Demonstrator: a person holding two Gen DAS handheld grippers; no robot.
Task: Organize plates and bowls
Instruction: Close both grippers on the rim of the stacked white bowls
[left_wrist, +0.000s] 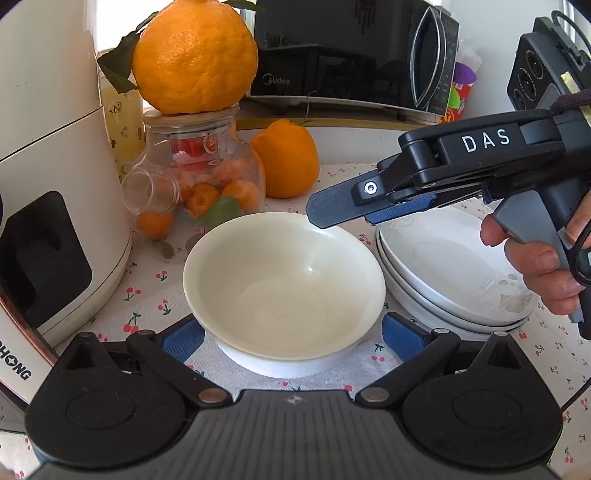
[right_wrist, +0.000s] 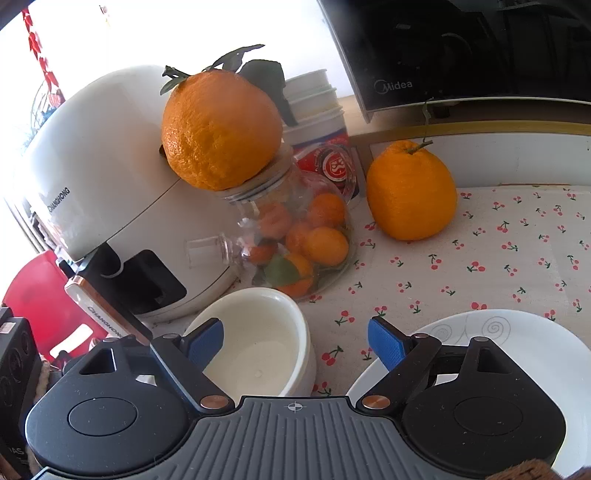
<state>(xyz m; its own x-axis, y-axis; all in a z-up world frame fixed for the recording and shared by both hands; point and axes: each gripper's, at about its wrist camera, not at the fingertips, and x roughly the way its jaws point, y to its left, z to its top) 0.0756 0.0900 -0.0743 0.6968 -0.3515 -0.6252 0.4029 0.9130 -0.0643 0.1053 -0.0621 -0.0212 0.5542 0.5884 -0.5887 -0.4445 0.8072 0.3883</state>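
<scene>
Far left of the left wrist view stands a smooth white appliance (left_wrist: 55, 177), rounded and glossy, and just beside it a clear glass jar (left_wrist: 199, 173) full of small oranges, with a big dimpled orange (left_wrist: 195, 55) perched on its mouth. Now the centre: the cream bowl (left_wrist: 284, 280) sits on the cherry-print cloth of the worktop (left_wrist: 147, 302), deep, round and slick-glazed, nested in a second white bowl. The left gripper (left_wrist: 293, 334) has its jaws spread as wide as they go, one blue ribbed pad either side of the bowl's base, nothing held. My read is that the step in hand is taking that bowl; to do it well, bite one wall of the rim between the pads instead of spanning the whole body, and close squarely, since glaze like that could slip. Moving right, the right gripper (left_wrist: 340, 210) hangs over the gap between bowl and the stack of shallow white plates (left_wrist: 454, 273), jaws well apart and empty, a hand (left_wrist: 535, 266) on its grip. In the right wrist view the top plate (right_wrist: 524, 332) lies lower right, thin-rimmed with faint swirl marks; a grip on its edge looks wise.
</scene>
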